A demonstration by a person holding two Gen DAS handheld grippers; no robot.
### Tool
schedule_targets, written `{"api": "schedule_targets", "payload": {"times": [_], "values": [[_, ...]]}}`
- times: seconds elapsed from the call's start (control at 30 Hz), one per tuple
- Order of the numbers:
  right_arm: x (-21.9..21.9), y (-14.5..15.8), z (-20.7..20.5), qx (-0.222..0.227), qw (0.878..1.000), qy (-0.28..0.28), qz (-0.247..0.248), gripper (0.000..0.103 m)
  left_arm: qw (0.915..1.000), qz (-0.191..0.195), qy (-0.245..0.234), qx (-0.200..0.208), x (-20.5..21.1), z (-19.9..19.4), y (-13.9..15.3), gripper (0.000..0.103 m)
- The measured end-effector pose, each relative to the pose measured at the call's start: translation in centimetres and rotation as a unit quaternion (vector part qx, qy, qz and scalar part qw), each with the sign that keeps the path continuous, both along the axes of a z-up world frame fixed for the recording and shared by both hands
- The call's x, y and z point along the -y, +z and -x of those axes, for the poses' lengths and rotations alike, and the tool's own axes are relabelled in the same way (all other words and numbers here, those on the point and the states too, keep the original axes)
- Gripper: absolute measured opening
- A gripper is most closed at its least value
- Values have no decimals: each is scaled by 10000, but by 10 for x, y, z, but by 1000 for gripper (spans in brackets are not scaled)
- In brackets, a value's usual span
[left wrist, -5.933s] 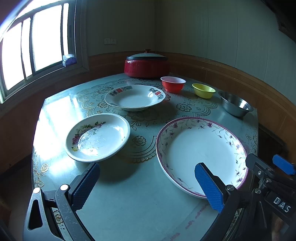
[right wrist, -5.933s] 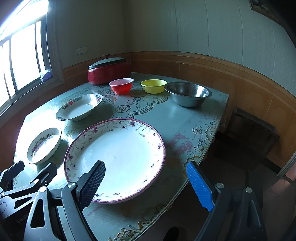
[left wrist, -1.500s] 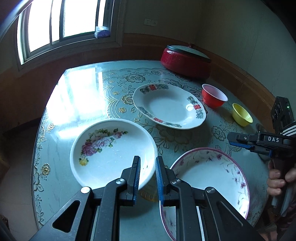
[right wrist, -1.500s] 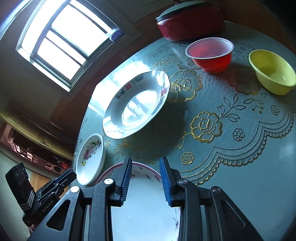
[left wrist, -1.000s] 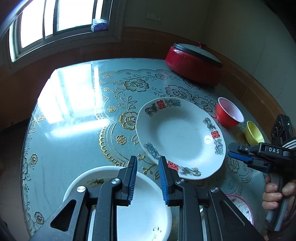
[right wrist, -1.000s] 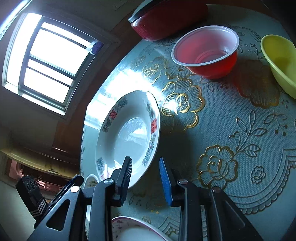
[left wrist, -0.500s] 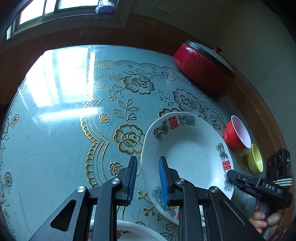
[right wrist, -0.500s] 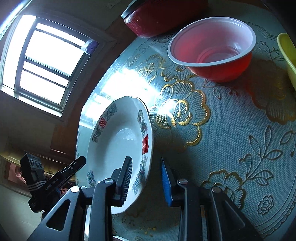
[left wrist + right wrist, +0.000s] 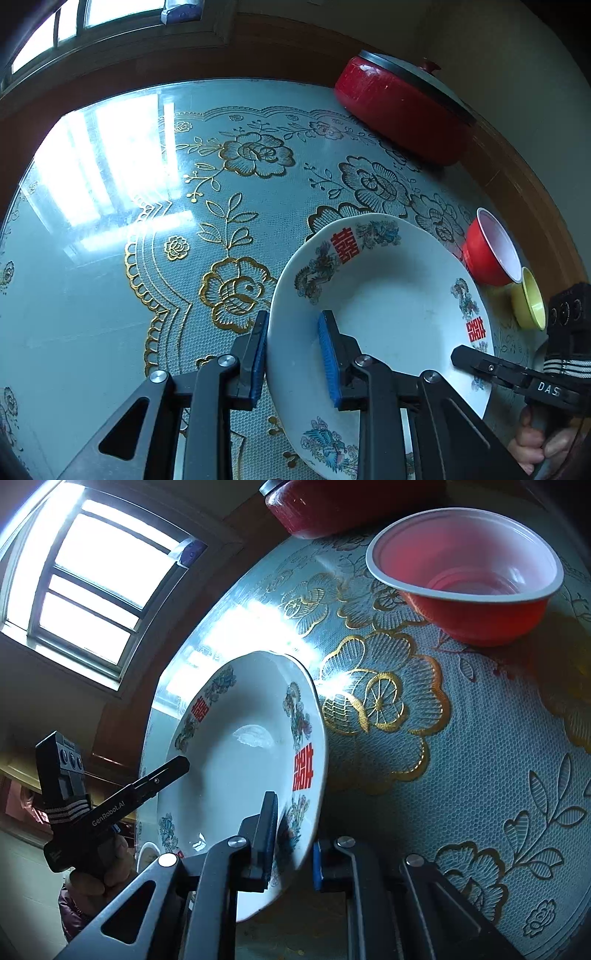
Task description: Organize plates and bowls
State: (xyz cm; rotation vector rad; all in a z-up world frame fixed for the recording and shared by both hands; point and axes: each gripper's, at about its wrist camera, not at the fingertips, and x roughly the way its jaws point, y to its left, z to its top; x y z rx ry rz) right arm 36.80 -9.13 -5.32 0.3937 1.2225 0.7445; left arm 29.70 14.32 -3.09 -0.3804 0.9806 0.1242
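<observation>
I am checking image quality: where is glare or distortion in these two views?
Left wrist view: window glare whitens the table at left; fisheye bends its edge. Right wrist view: the window is overexposed, and glare falls on the table beside the plate.

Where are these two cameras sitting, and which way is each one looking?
Left wrist: on the left gripper, looking down along its fingers straddling the plate rim; the other gripper and a hand show.
Right wrist: on the right gripper, fingers closing on the opposite rim; red bowl beyond.
Shared: plate, red bowl, red pot, table.
</observation>
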Motion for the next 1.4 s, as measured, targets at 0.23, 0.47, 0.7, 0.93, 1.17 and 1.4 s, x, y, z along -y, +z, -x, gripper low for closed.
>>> {"api": "schedule_targets", "payload": {"times": [0.23, 0.47, 0.7, 0.93, 1.17, 1.4], "values": [[1, 4, 0, 104, 9999, -12, 122, 14, 9999, 80, -25, -118, 3, -7, -4, 28], [9, 10, 7, 270, 9988, 1, 411, 16, 9998, 93, -162, -81, 17, 15, -2, 25], [23, 14, 8, 260, 9986, -106, 454, 16, 9996, 3, -269, -89, 33, 27, 1, 25], [39, 13, 11, 167, 9978, -272, 584, 19, 9993, 133, -338, -73, 46, 35, 1, 23], [46, 11, 13, 229, 9982, -238, 491, 19, 9995, 147, -273, -57, 48, 25, -3, 26], [49, 9, 16, 348, 9989, -192, 262, 19, 9994, 134, -286, -111, 52, 18, -10, 30]]}}
